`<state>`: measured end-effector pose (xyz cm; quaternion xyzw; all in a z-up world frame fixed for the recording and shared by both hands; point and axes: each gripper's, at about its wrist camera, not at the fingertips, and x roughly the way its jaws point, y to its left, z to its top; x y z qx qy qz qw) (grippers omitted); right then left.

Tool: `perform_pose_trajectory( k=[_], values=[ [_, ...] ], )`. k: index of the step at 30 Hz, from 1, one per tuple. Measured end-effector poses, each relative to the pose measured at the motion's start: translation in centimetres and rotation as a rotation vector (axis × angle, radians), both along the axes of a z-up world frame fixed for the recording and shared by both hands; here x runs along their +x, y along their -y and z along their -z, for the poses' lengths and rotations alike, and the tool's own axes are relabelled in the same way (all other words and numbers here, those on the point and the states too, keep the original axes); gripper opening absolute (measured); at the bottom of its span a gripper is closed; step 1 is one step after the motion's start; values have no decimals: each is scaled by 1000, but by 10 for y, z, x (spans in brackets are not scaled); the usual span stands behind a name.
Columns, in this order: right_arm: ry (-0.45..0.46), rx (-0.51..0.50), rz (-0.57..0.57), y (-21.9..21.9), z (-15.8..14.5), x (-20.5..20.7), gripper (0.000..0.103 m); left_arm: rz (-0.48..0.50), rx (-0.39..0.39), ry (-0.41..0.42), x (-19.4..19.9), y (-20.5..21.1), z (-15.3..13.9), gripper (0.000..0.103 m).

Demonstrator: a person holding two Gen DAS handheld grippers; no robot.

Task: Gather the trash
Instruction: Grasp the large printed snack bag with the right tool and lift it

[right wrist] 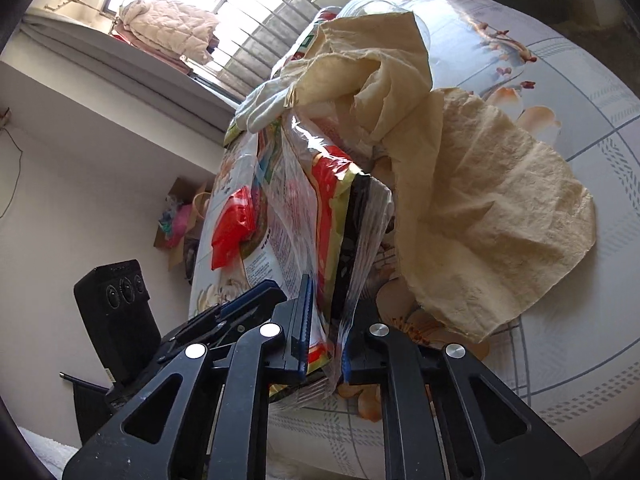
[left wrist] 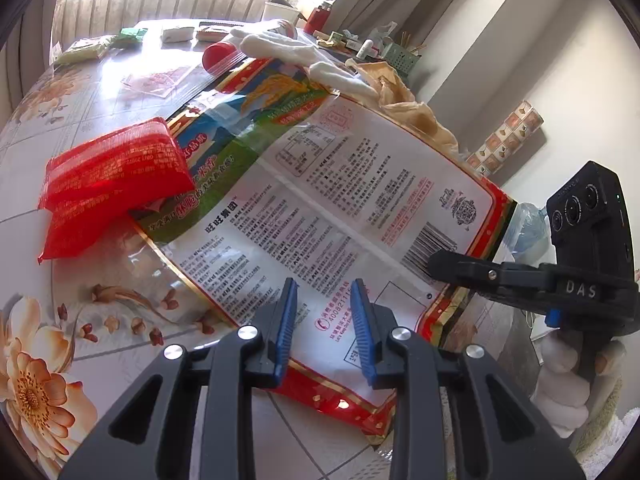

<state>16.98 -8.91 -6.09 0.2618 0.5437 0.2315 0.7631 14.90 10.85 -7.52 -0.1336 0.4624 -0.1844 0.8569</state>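
Large snack bag (left wrist: 320,200), frame centre: heading "旺旺集团" mid-left; partial number "40082111" in red near lower centre; barcode at right, digits unreadable. Black right tool (left wrist: 460,270), right edge: white letters "DAS".

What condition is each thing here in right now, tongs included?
Left tongs: open, hovering over the big snack bag, gripping nothing.
Right tongs: shut on the big snack bag's edge.
Big snack bag: flattened, printed back up, one edge lifted.
Small red packet: lying on the big bag's corner.
Tan paper: crumpled, spread on the table.
White glove: limp, lying across the bag's far end.
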Motion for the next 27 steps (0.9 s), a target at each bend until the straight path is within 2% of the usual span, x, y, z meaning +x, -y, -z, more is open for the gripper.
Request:
perform_pose_trajectory(
  k=[3, 7, 9, 11, 12, 14, 16, 18, 23, 27],
  values=[
    [30, -42, -11, -6, -4, -3, 1, -14, -21, 1, -3, -5, -1, 27],
    [62, -67, -34, -9, -13, -5, 0, -28, -36, 57, -16, -14, -18, 27],
    [67, -72, -40, -10, -14, -6, 0, -52, -33, 110, -23, -25, -31, 32],
    [67, -67, -43, -7, -14, -6, 0, -98, -6, 168, -27, -38, -44, 44],
    [66, -62, -44, -7, -14, -7, 0, -123, 19, 194, -28, -45, -50, 47],
    [65, -55, -46, -10, -13, -5, 0, -174, 89, 221, -24, -58, -57, 61],
    [61, -45, -48, -8, -11, -3, 0, -224, 157, 231, -16, -69, -61, 66],
    [58, -43, -52, -8, -11, -5, 0, -229, 216, 239, -9, -73, -62, 69],
    [42, -35, -55, -8, -10, -3, 0, -115, 366, 252, 12, -62, -57, 78],
    [38, -36, -55, -7, -10, -3, 0, -17, 488, 238, 30, -45, -45, 79]
  ],
)
